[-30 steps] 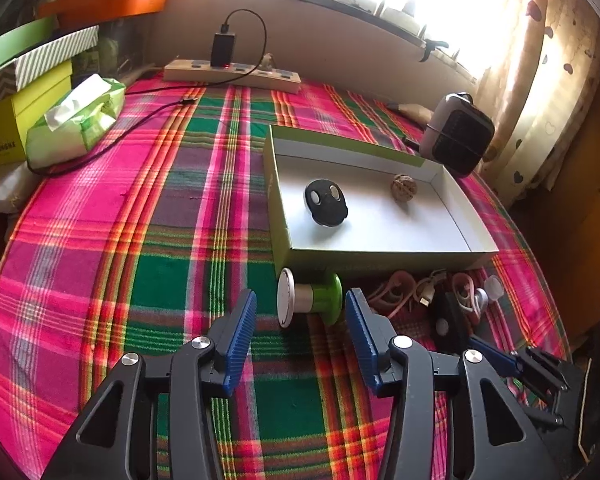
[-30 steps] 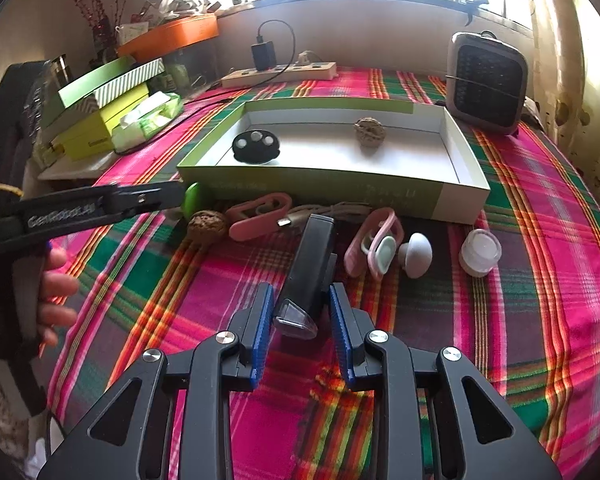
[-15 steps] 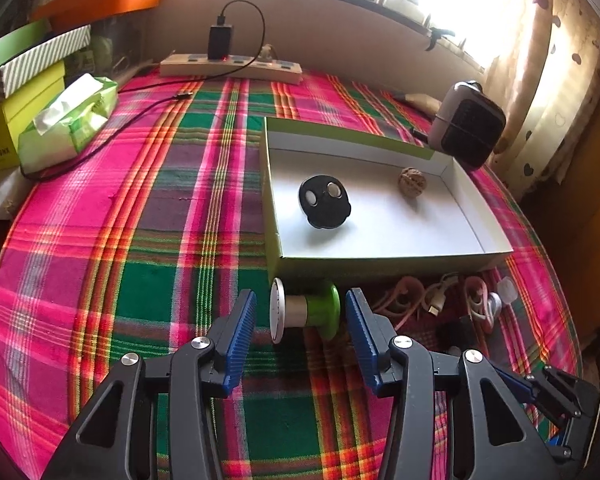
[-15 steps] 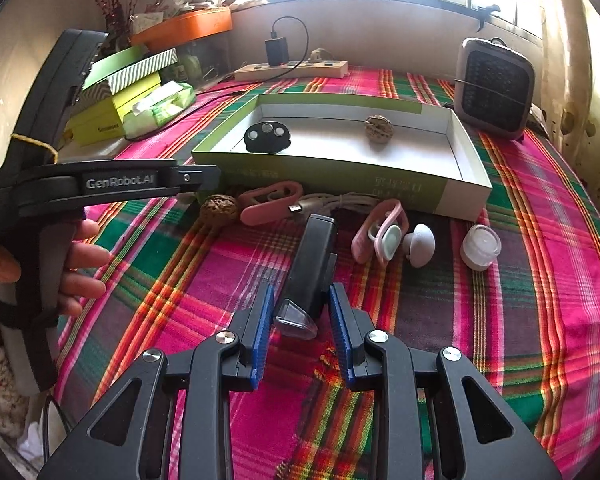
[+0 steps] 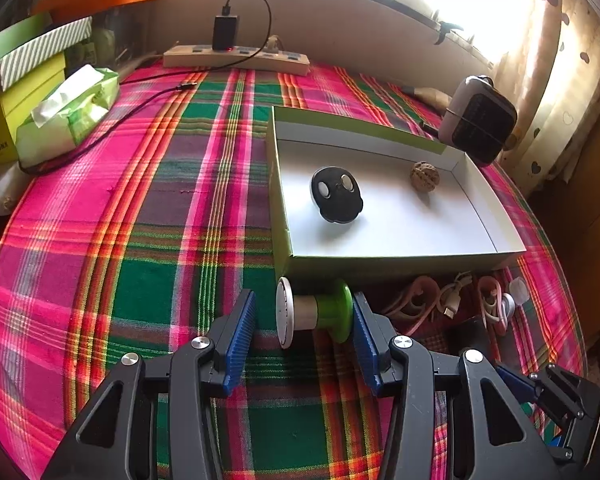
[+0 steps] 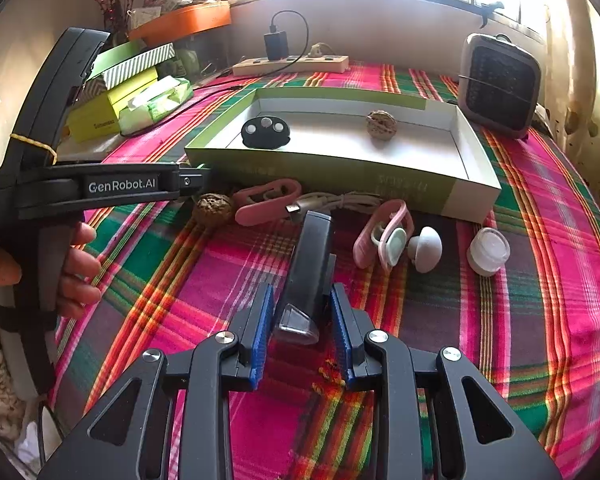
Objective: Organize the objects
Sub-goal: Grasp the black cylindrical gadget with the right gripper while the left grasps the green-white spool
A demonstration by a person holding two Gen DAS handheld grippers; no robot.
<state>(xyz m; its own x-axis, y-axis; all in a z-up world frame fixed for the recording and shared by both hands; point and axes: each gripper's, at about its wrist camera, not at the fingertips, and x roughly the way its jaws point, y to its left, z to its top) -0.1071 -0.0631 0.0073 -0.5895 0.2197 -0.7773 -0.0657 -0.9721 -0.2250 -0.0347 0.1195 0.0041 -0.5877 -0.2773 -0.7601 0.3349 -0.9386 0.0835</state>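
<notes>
Left claw [image 5: 304, 328] is spread around the spool [image 5: 314, 314], one pad touching; closing unevenly, it could be rolled away.

"GenRobot.AI" in white on the left gripper [image 6: 136, 186] arm; other print unreadable

Home room, plaid tablecloth [image 5: 140, 208], curtained window [image 5: 556, 64], power strip [image 5: 236, 58], tissues [image 5: 68, 116]
</notes>
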